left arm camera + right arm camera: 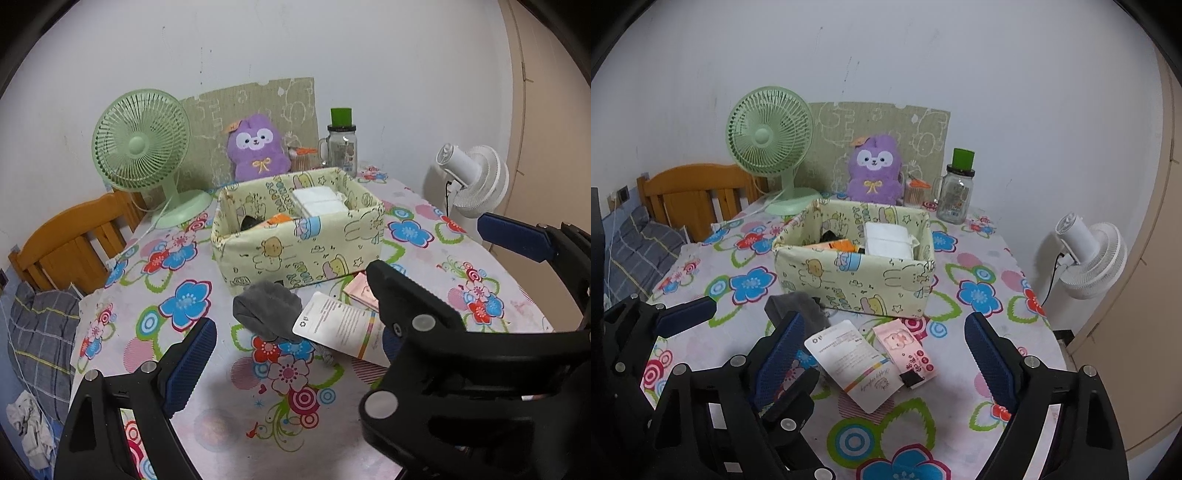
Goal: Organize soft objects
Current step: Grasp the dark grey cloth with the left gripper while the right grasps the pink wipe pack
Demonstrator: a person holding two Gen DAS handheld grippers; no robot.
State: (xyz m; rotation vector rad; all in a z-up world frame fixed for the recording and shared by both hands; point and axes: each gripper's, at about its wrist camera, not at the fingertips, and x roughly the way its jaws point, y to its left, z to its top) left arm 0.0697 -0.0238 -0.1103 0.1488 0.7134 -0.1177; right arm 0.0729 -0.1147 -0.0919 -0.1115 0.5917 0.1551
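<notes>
A yellow fabric storage box (pixel 295 243) (pixel 857 280) stands mid-table with white packs (pixel 321 201) (pixel 888 240) and dark and orange items inside. In front of it lie a grey sock (pixel 267 308) (pixel 798 312), a white packet (pixel 336 326) (pixel 855 365) and a pink packet (pixel 360 291) (pixel 905 349). A purple plush (pixel 256 147) (pixel 873 170) sits behind the box. My left gripper (pixel 295 343) is open just above the sock and white packet. My right gripper (pixel 882 363) is open around the two packets, and also shows in the left wrist view (pixel 436 254).
A green fan (pixel 144 151) (pixel 772 142) stands back left, a glass jar (pixel 341 146) (pixel 956 192) with a green lid back right. A white fan (pixel 476 181) (pixel 1089 254) is beyond the table's right edge. A wooden chair (pixel 70 243) (pixel 698 192) is on the left.
</notes>
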